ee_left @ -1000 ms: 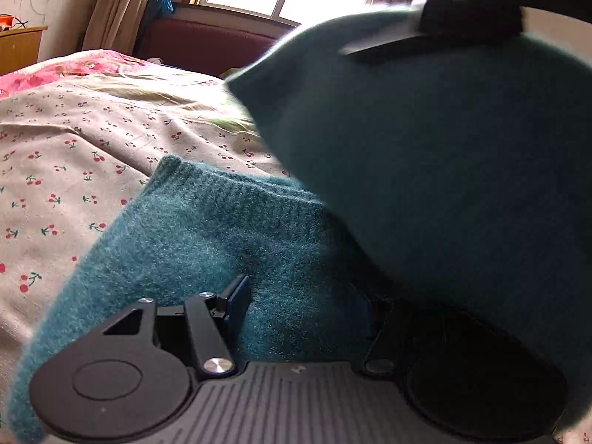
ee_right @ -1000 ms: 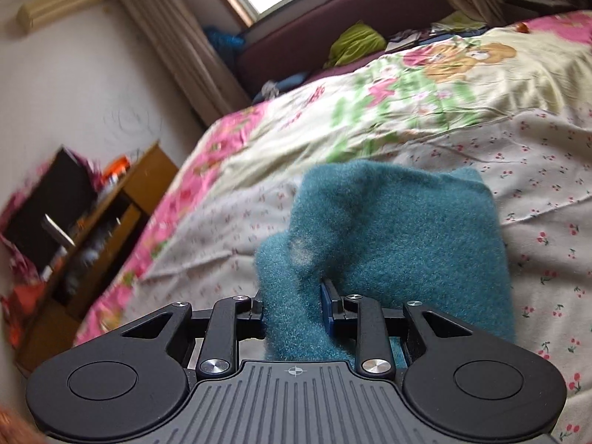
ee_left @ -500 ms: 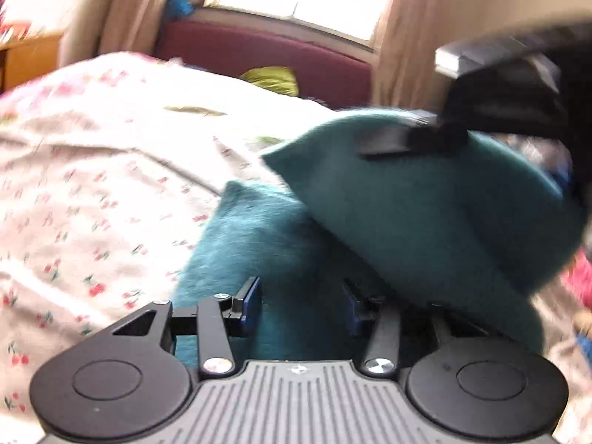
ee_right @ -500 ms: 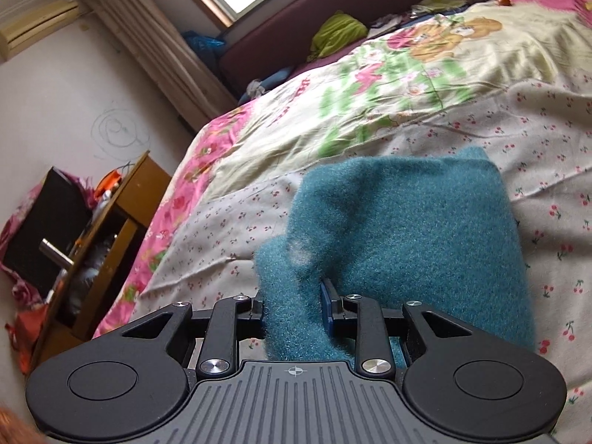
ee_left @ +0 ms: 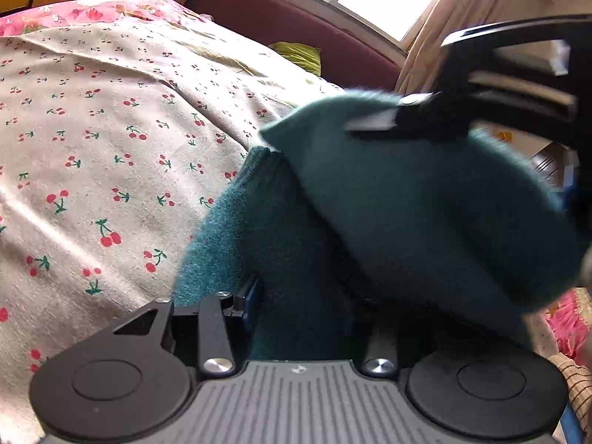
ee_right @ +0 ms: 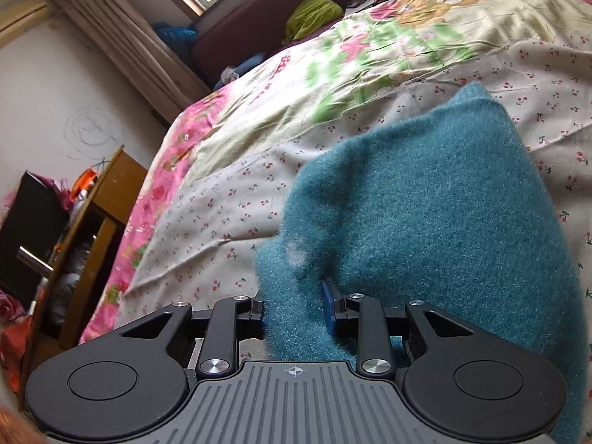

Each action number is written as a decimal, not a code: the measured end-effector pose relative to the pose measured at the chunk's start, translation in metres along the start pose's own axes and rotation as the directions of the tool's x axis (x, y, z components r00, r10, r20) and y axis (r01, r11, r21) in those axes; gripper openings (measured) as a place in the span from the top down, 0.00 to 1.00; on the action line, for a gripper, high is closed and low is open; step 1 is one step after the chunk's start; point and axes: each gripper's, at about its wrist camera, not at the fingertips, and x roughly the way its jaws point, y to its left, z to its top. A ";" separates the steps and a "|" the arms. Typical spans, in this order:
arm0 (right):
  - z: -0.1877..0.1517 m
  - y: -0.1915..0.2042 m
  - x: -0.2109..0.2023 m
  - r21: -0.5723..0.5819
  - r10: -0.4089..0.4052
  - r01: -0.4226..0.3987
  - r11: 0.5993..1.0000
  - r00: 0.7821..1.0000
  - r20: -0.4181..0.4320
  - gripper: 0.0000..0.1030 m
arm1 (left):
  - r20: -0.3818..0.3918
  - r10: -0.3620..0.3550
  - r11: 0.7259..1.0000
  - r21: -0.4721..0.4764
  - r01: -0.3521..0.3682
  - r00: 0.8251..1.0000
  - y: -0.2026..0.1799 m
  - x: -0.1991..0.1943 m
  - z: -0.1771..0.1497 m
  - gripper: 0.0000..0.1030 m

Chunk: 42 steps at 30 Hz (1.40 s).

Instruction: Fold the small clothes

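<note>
A fuzzy teal knit garment (ee_left: 407, 203) hangs over the cherry-print bed sheet (ee_left: 92, 140), lifted by both grippers. My left gripper (ee_left: 303, 303) is shut on its lower edge; the right finger is hidden under the cloth. My right gripper (ee_right: 294, 307) is shut on a bunched fold of the same garment (ee_right: 425, 203), whose far end rests on the sheet (ee_right: 229, 222). The right gripper also shows at the upper right of the left wrist view (ee_left: 407, 118), clamping the raised flap.
The bed carries a pink and green floral quilt (ee_right: 370, 48) further back. A dark red headboard (ee_left: 296, 18) and a window lie beyond. A wooden shelf unit (ee_right: 92, 229) stands beside the bed on the left.
Both grippers keep their hold and have lifted and swung the garment. In the left wrist view the raised flap has moved right and the sheet has come into view on the left.
</note>
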 end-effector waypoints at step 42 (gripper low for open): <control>0.017 0.012 -0.035 -0.259 0.053 -0.089 0.962 0.988 -0.145 0.42 | 0.215 -0.051 0.995 0.091 0.032 0.975 -0.005 -0.120 -0.006 0.31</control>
